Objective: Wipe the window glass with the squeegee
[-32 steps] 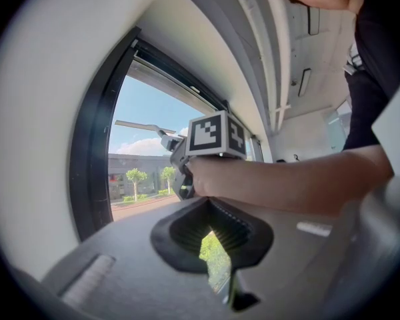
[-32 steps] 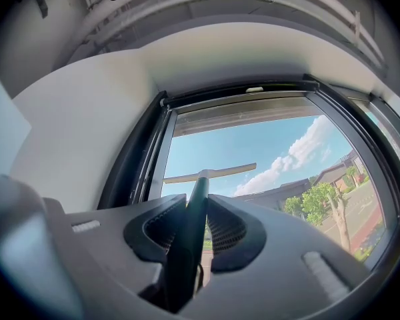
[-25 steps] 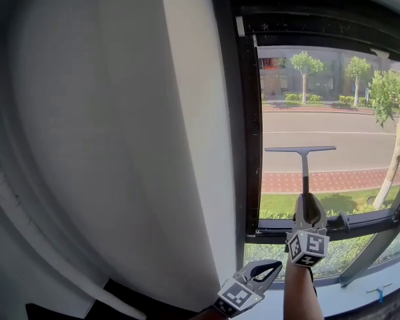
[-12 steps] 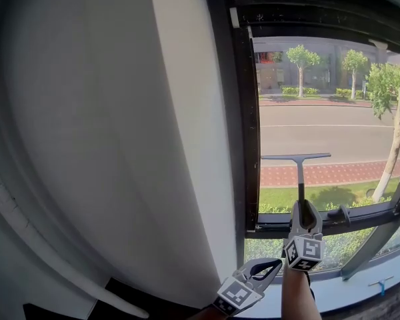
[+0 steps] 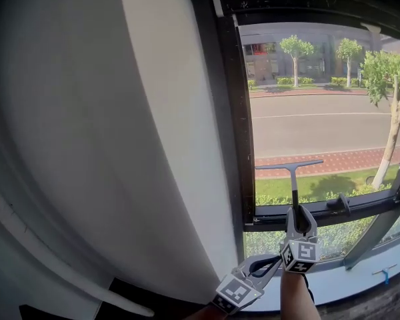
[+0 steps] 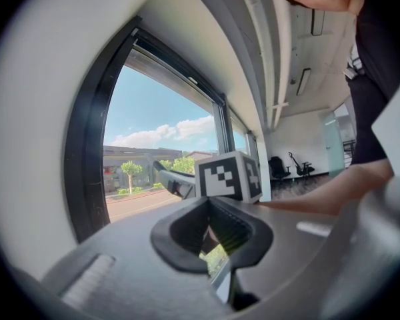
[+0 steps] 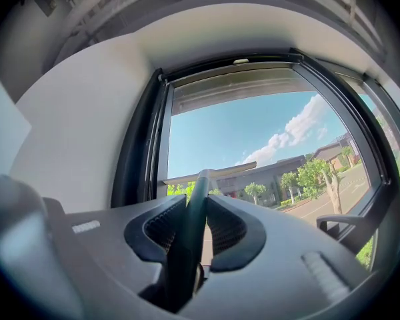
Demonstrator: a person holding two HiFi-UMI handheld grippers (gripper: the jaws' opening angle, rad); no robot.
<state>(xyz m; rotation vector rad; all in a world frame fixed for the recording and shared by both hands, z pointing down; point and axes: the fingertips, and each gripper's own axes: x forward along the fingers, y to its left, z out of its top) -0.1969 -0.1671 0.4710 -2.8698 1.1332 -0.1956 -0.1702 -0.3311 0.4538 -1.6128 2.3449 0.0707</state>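
Observation:
A dark squeegee stands upright against the window glass [image 5: 333, 112], its blade [image 5: 290, 166] lying level low on the pane, a little above the bottom frame bar [image 5: 273, 216]. My right gripper [image 5: 299, 217] is shut on the squeegee handle [image 7: 189, 229] from below; the blade [image 7: 210, 172] shows past the jaws against the sky. My left gripper [image 5: 265, 265] hangs lower and to the left, near the sill, shut with nothing in it. In the left gripper view its jaws [image 6: 210, 205] meet at the tips, with the right gripper's marker cube [image 6: 230, 175] beyond.
A broad white wall [image 5: 120, 145] fills the left, meeting the black window frame [image 5: 232, 125]. A black window latch [image 5: 339, 203] sits on the bottom bar right of the squeegee. Below lie a lower pane and pale sill [image 5: 347, 280] with a small blue item [image 5: 385, 272].
The right gripper has drawn the squeegee down the glass, so the blade is closer to the bottom frame bar. The left gripper has stayed low by the sill.

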